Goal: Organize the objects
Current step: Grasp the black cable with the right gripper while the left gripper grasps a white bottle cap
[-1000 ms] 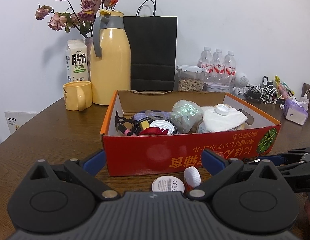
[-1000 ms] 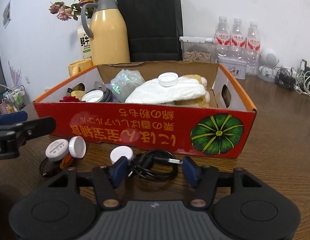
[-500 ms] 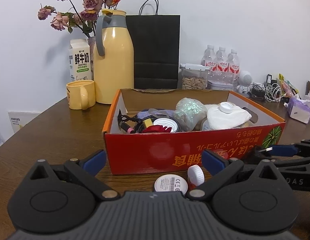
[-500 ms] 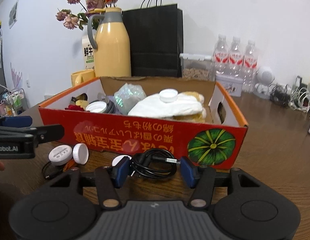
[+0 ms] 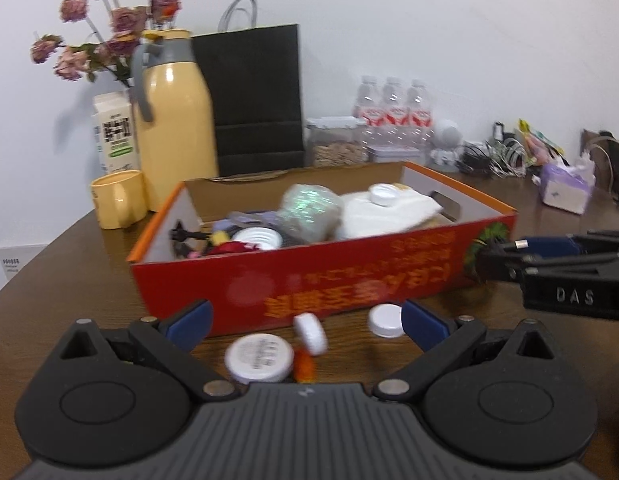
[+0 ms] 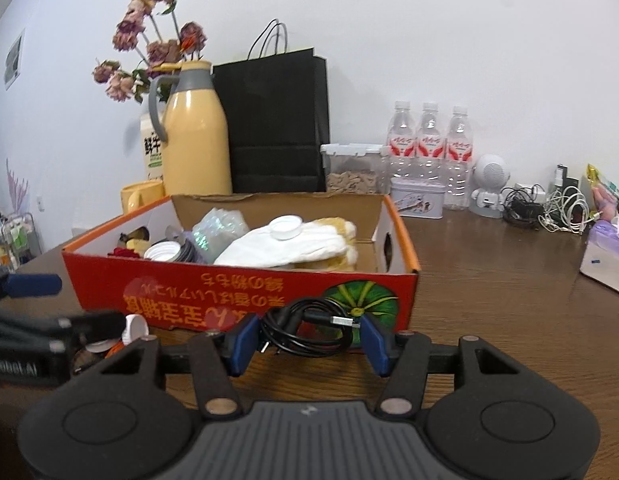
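My right gripper [image 6: 307, 338] is shut on a coiled black USB cable [image 6: 305, 328], which hangs clear of the table in front of the red cardboard box [image 6: 229, 288]. In the left wrist view the cable's plug [image 5: 521, 245] pokes out of that gripper at the right edge. My left gripper [image 5: 305, 322] stands wide open just above the table. Between its fingers lie a white round disc [image 5: 258, 358], a tilted white cap [image 5: 310, 333] on a small orange thing [image 5: 304, 364], and another white cap [image 5: 385, 320]. The box [image 5: 309, 280] holds a white glove [image 6: 293, 246], a shiny bag and other small items.
Behind the box stand a yellow thermos jug [image 5: 173, 136], a yellow mug [image 5: 117, 200], a milk carton, dried flowers, a black paper bag [image 5: 257, 100], a clear container and water bottles [image 6: 429, 148]. A tissue pack [image 6: 605, 256] and tangled cords [image 6: 549, 208] lie to the right.
The right gripper has closed a little on the black cable and lifted it off the table. The left gripper has shifted sideways, and a second white cap now shows between its fingers.
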